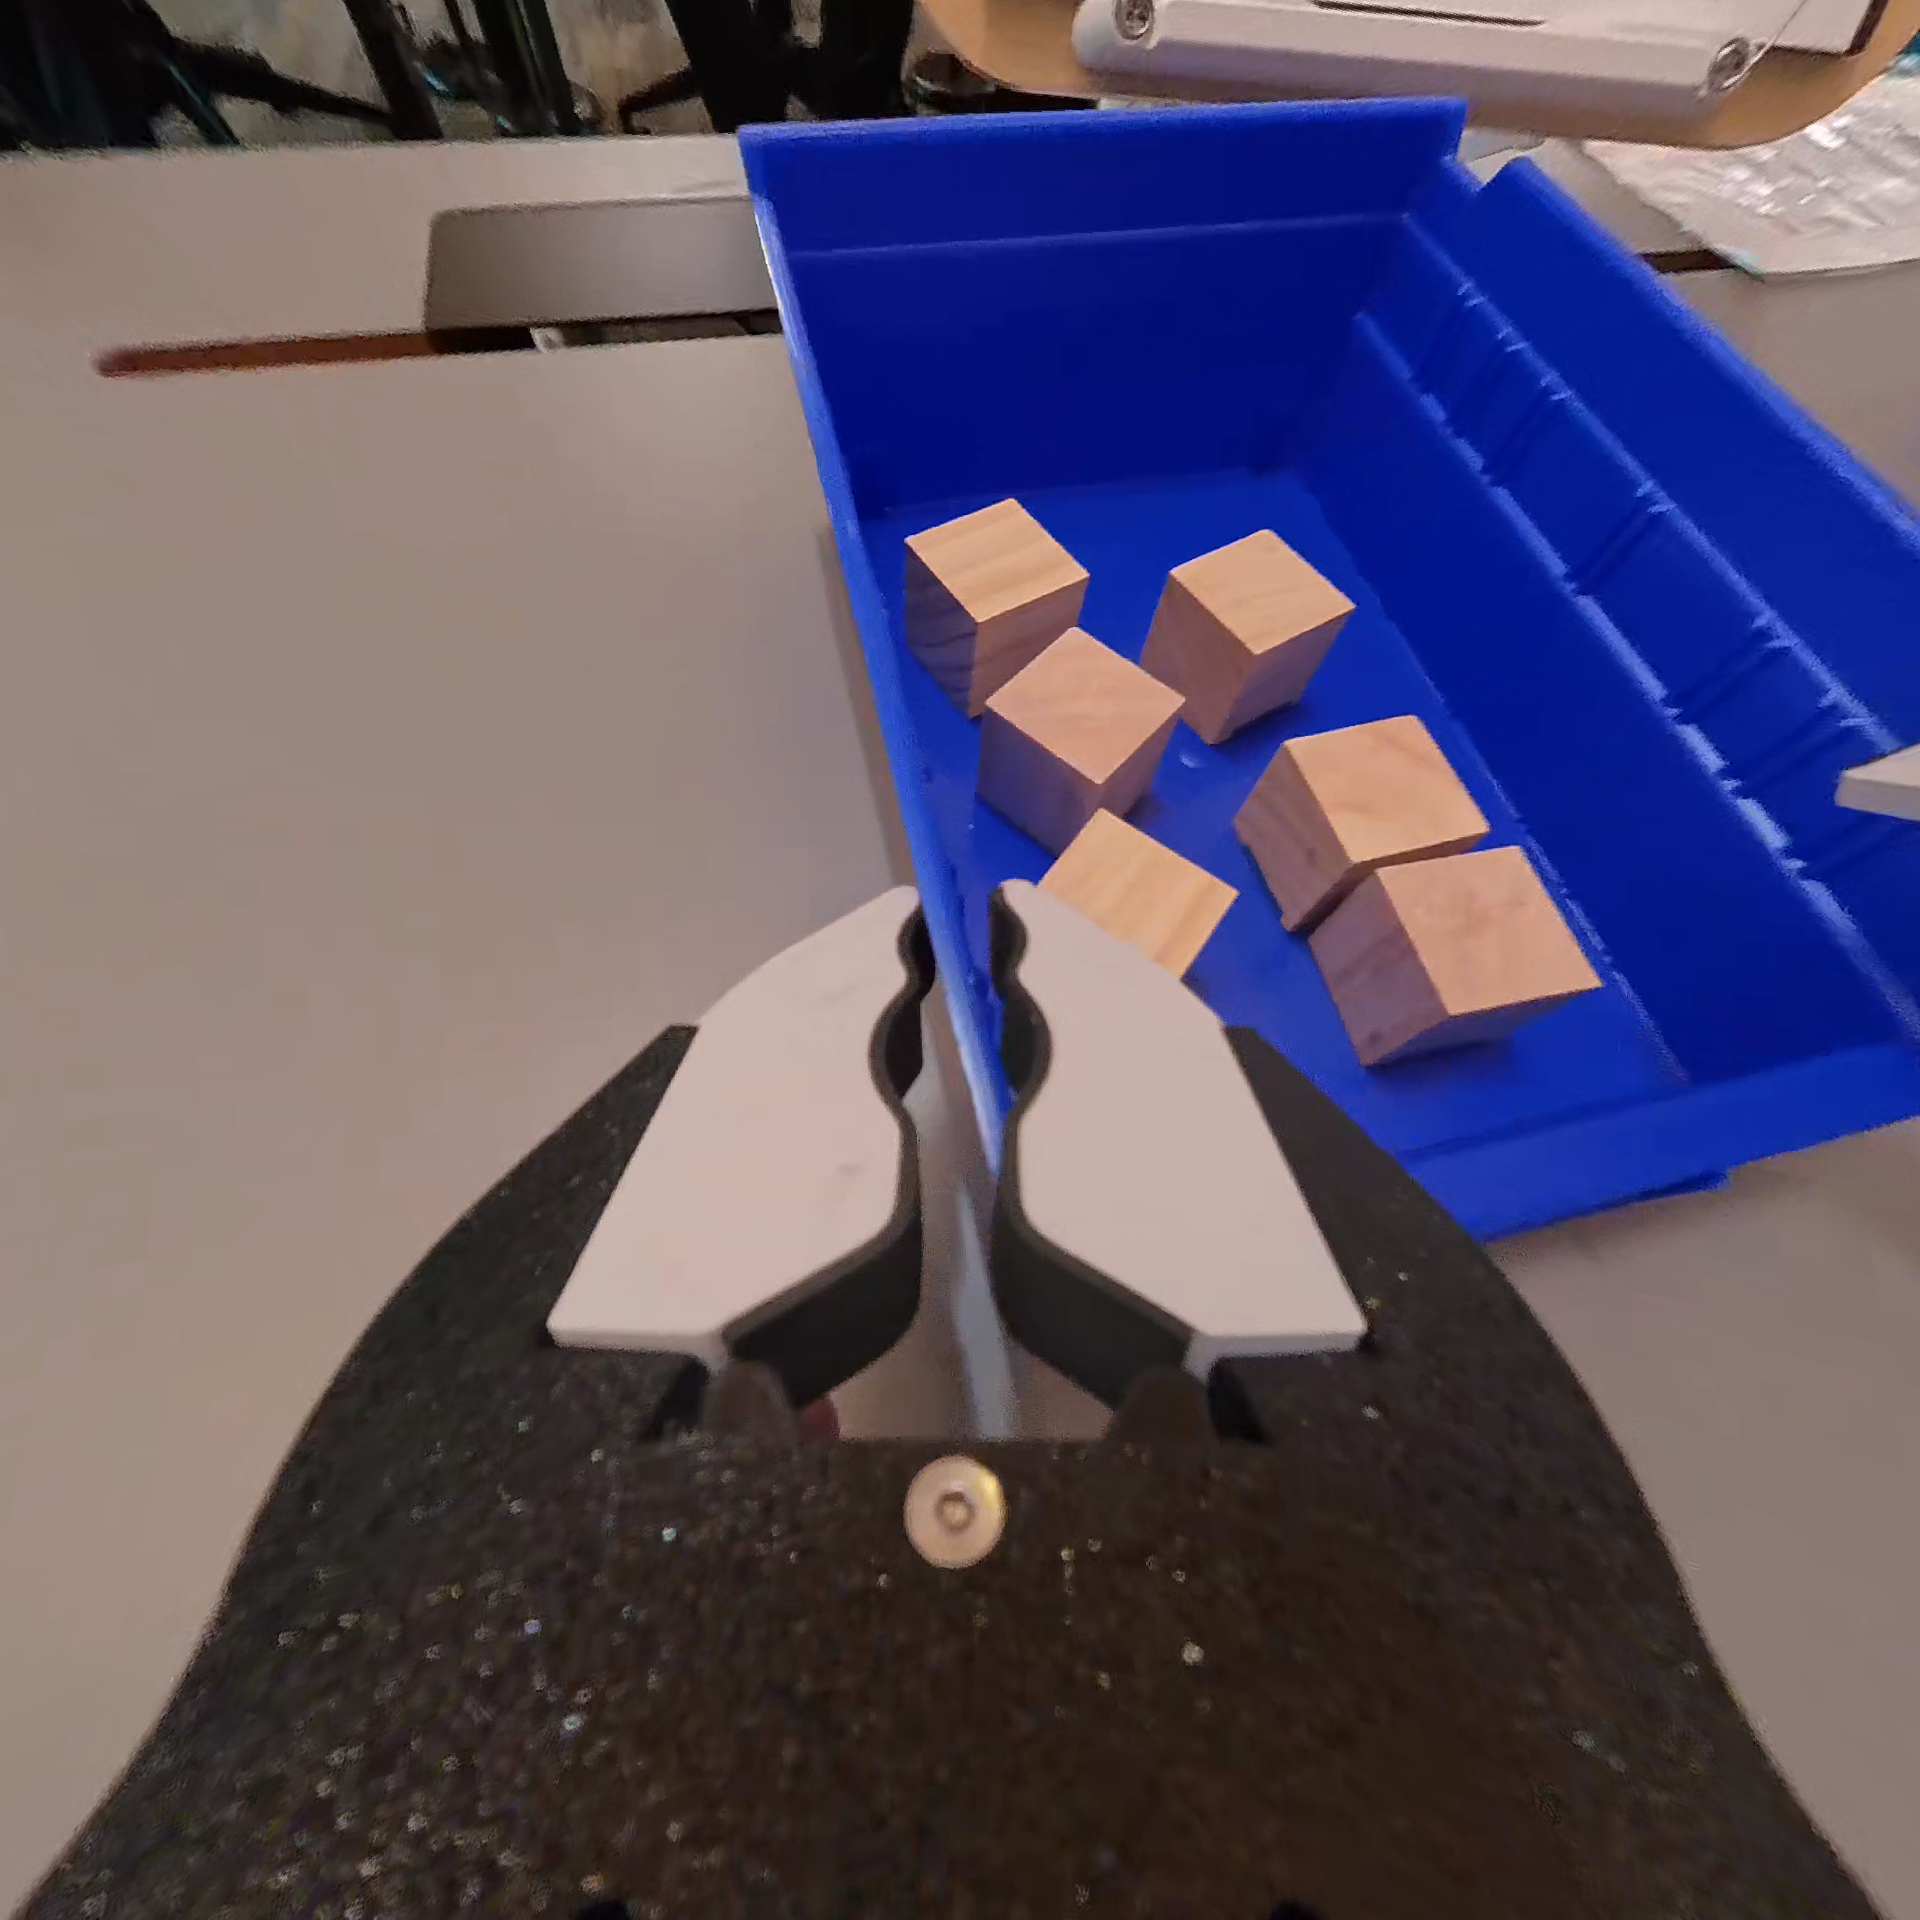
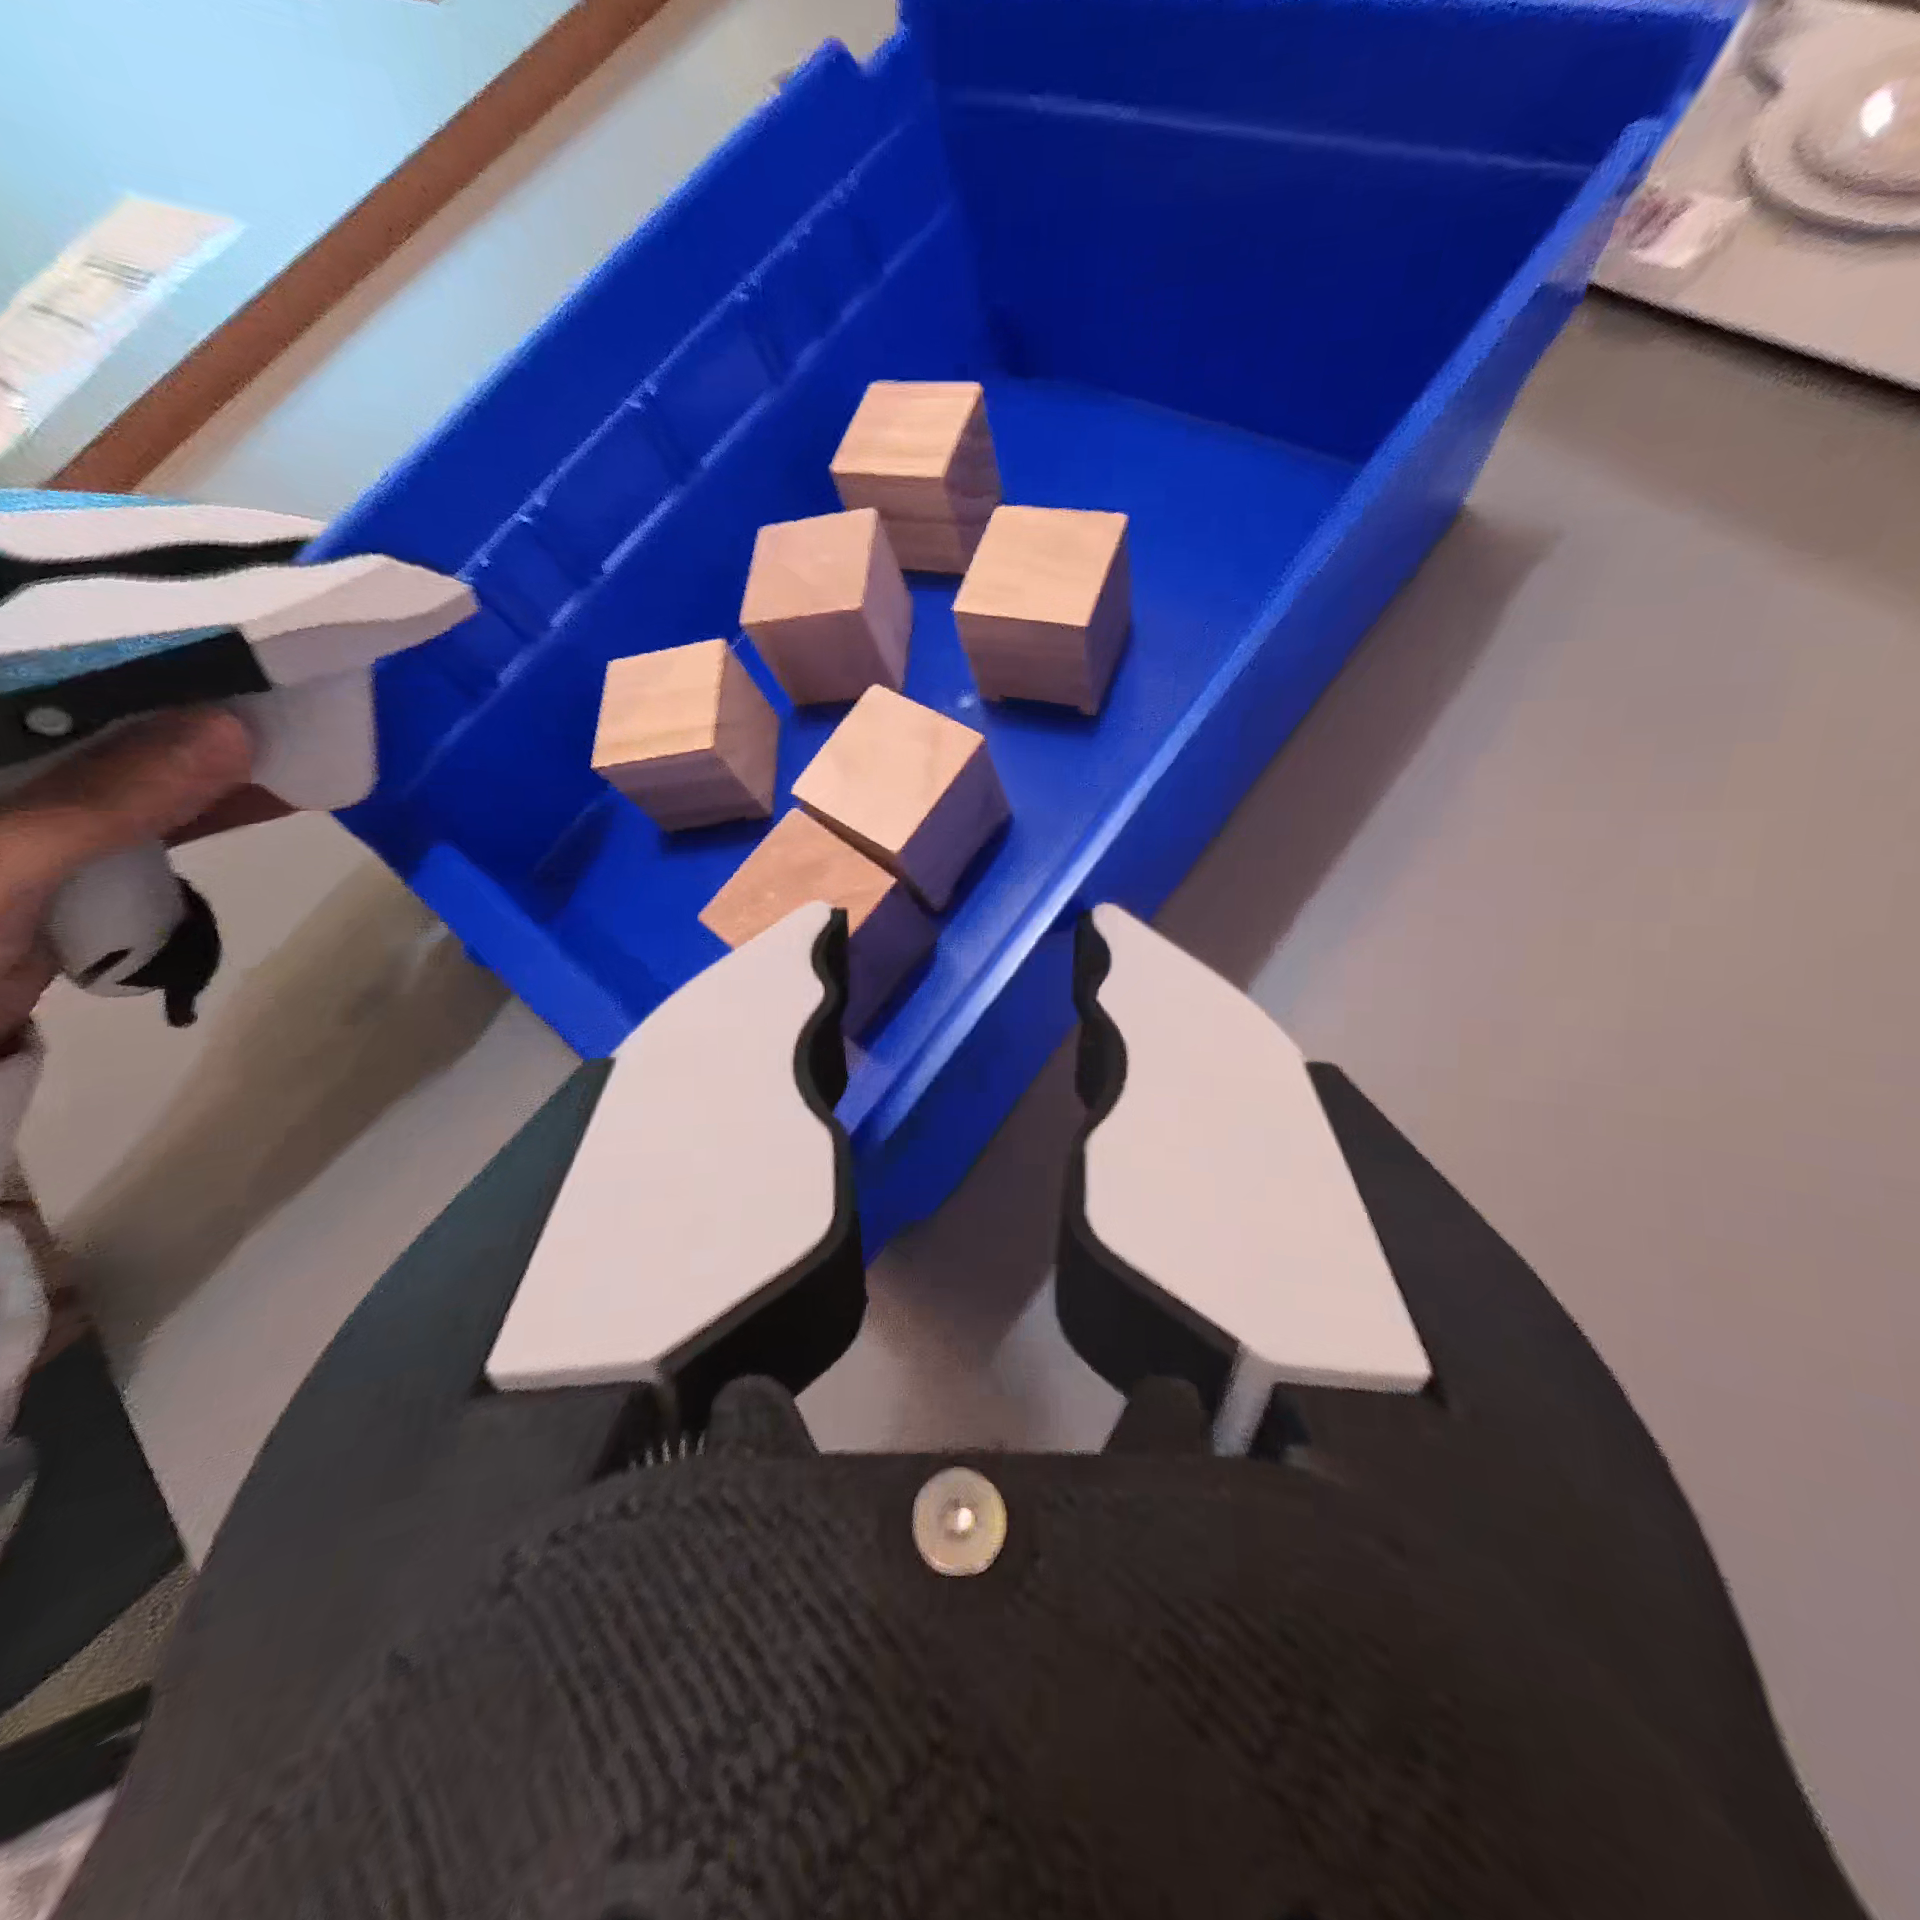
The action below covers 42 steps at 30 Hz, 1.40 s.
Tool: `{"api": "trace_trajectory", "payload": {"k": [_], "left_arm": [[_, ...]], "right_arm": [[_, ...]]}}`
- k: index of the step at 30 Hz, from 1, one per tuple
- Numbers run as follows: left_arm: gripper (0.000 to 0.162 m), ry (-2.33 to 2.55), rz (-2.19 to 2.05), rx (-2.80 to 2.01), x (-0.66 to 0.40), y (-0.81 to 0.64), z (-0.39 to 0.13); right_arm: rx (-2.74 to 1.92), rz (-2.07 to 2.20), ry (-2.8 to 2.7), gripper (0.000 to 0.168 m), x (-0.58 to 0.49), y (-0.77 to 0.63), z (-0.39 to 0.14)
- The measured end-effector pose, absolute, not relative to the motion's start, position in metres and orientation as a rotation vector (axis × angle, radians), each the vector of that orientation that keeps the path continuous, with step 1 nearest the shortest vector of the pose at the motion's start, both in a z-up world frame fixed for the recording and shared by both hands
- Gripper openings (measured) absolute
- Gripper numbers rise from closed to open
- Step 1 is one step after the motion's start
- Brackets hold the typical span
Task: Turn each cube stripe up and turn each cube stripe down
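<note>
Several plain wooden cubes (image 1: 1081, 738) lie loose on the floor of a blue bin (image 1: 1039, 312); no stripe shows on any visible face. My left gripper (image 1: 961, 914) hovers over the bin's left wall, jaws nearly together with only a narrow gap, holding nothing; the nearest cube (image 1: 1138, 894) is just beyond its right finger. In the right wrist view the cubes (image 2: 826, 603) sit in the bin (image 2: 1247, 260). My right gripper (image 2: 956, 935) is open and empty above the bin's near wall, its left fingertip over the nearest cube (image 2: 800, 883). The left gripper (image 2: 416, 603) shows over the bin's far rim.
The bin stands on a grey table (image 1: 364, 727) with a dark seam (image 1: 312, 353). A white device (image 1: 1455, 52) and plastic wrap (image 1: 1766, 197) lie beyond the bin. A white appliance (image 2: 1818, 156) stands near the bin's end. A hand (image 2: 104, 790) holds the left gripper.
</note>
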<state>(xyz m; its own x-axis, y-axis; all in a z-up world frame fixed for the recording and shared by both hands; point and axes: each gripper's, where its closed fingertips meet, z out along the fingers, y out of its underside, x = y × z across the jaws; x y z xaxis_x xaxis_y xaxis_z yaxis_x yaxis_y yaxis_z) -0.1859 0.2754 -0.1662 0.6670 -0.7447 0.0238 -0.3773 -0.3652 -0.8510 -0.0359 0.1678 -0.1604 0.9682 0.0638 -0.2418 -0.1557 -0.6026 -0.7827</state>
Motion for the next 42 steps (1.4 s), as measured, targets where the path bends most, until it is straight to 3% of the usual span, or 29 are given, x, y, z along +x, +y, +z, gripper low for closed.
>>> {"api": "trace_trajectory", "payload": {"k": [5,18,21,25,31,42], "left_arm": [[0.004,0.814,-0.363,-1.968,-0.208,0.289,-0.166],[0.003,0.611,-0.416,-2.067,-0.317,0.412,-0.167],[0.013,0.542,-0.501,-2.077,-0.327,0.414,-0.161],[0.036,0.432,-0.457,-1.916,-0.348,0.400,-0.131],[0.061,0.428,-0.441,-1.825,-0.322,0.356,-0.115],[0.067,0.470,-0.485,-1.771,-0.234,0.315,-0.102]], "right_arm": [[-2.188,0.133,0.041,0.033,-0.045,0.189,-0.165],[-2.150,0.242,-0.061,0.036,-0.155,0.319,-0.164],[-2.092,0.288,-0.101,0.037,-0.156,0.308,-0.142],[-1.942,0.121,-0.143,0.043,-0.096,0.242,-0.101],[-1.836,-0.422,0.157,0.043,0.086,0.086,-0.080],[-1.906,-0.728,0.421,0.042,0.194,-0.025,-0.139]]}}
